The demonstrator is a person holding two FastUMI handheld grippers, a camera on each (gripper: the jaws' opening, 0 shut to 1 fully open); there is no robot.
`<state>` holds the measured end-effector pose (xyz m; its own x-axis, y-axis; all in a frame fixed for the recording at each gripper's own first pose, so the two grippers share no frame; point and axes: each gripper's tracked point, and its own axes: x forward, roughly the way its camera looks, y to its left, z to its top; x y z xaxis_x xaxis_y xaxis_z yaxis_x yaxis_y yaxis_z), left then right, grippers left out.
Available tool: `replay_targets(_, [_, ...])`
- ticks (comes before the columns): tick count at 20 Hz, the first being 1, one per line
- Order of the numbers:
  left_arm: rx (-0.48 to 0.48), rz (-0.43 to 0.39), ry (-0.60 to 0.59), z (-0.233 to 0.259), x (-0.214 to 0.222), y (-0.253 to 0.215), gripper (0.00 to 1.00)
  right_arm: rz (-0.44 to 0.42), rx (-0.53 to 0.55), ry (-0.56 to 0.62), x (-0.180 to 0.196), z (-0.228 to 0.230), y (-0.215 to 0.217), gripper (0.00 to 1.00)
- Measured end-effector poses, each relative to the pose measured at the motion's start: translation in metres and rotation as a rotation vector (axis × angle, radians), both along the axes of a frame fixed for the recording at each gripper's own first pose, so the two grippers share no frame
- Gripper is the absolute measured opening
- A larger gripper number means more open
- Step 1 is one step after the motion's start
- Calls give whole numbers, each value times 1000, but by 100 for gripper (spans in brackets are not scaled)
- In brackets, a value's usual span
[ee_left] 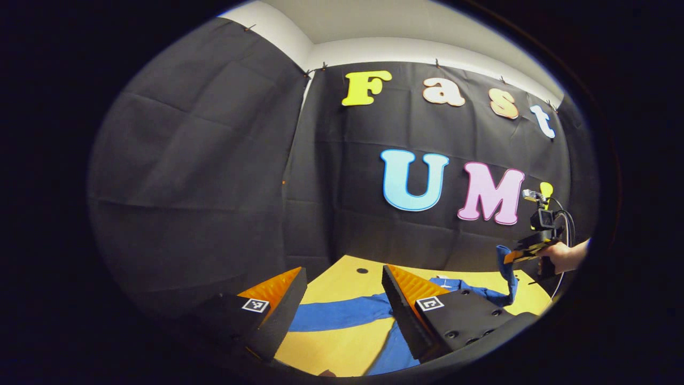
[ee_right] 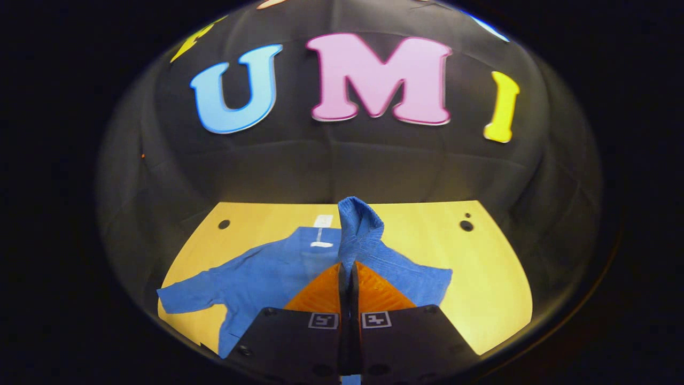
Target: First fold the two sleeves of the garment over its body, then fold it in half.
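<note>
Blue garment (ee_right: 267, 272) lies spread on the yellow table (ee_right: 481, 278), collar toward the far black wall. I hold the right gripper (ee_right: 348, 275) with fingers pressed together on the garment's right sleeve (ee_right: 358, 224), whose cuff stands raised above the body. In the left gripper view, that sleeve (ee_left: 507, 272) hangs from the far gripper, which a hand (ee_left: 566, 256) carries. My left gripper (ee_left: 342, 289) hovers above the other sleeve (ee_left: 336, 313), fingers spread wide and holding nothing.
</note>
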<state>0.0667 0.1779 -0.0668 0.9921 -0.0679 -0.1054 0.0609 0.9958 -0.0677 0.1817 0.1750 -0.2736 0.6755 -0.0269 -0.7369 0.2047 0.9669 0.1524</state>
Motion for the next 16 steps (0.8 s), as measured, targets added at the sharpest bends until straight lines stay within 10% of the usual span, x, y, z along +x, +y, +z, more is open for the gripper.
replay_targets(9, [11,261,59,-10,-60,48,82,359,44,181,26,-123,168,2])
replay_targets(16, [25,388,111,-25,-88,50,82,406,160,223,33,-159,217,12])
